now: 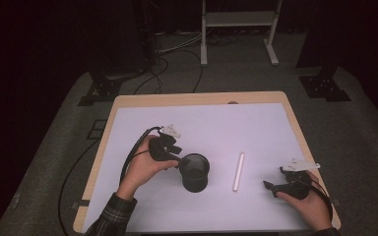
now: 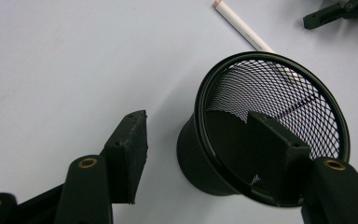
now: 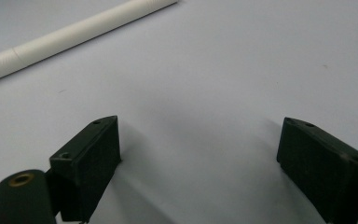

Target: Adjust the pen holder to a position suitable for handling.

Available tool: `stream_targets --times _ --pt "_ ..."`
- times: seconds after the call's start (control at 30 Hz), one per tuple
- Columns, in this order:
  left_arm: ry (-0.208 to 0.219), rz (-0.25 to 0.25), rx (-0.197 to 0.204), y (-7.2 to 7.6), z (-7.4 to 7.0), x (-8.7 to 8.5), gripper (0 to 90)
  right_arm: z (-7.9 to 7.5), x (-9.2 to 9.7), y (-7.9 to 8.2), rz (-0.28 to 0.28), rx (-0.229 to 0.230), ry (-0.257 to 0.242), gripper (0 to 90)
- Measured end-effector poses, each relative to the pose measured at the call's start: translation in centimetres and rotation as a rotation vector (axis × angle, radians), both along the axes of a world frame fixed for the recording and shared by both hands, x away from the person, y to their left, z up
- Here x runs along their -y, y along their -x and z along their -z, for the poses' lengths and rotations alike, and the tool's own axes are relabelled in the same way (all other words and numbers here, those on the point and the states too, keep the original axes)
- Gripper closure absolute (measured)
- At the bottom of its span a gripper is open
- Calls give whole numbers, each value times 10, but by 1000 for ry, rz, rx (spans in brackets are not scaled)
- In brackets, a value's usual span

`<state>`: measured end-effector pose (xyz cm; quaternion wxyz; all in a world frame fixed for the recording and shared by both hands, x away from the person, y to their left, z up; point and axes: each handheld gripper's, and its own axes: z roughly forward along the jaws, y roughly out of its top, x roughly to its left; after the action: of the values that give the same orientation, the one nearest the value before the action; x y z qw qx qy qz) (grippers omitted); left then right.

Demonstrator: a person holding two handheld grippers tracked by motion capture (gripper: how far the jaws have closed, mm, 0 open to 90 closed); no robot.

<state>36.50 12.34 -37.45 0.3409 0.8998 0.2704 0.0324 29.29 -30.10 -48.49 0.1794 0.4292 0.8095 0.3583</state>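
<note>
On a white-topped table (image 1: pixel 256 123) in a dark, cable-strewn room, the left tool (image 1: pixel 177 158) straddles a mesh cup's (image 1: pixel 195 172) rim, jaws apart; the right tool (image 1: pixel 271 187) rests spread near a white tube (image 1: pixel 238 171).

High view above the table's (image 1: pixel 295 123) near edge, facing forward-down; gripper views close over its surface, sharing the white tube (image 1: pixel 238 171).
</note>
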Motion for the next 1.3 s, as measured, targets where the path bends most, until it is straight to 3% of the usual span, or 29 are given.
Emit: stream_targets --times 0.17,0.67,1.0,1.3 --pt "31 -13 11 5 -5 -9 365 0 0 0 0 0 0 124" --pt "70 -54 52 21 -22 -40 340 0 0 0 0 -1 -1 124" --pt "68 -103 46 29 -15 -65 336 0 0 0 1 -3 -2 124" --pt "47 -125 42 35 -3 -75 326 0 0 0 0 -1 -1 124"
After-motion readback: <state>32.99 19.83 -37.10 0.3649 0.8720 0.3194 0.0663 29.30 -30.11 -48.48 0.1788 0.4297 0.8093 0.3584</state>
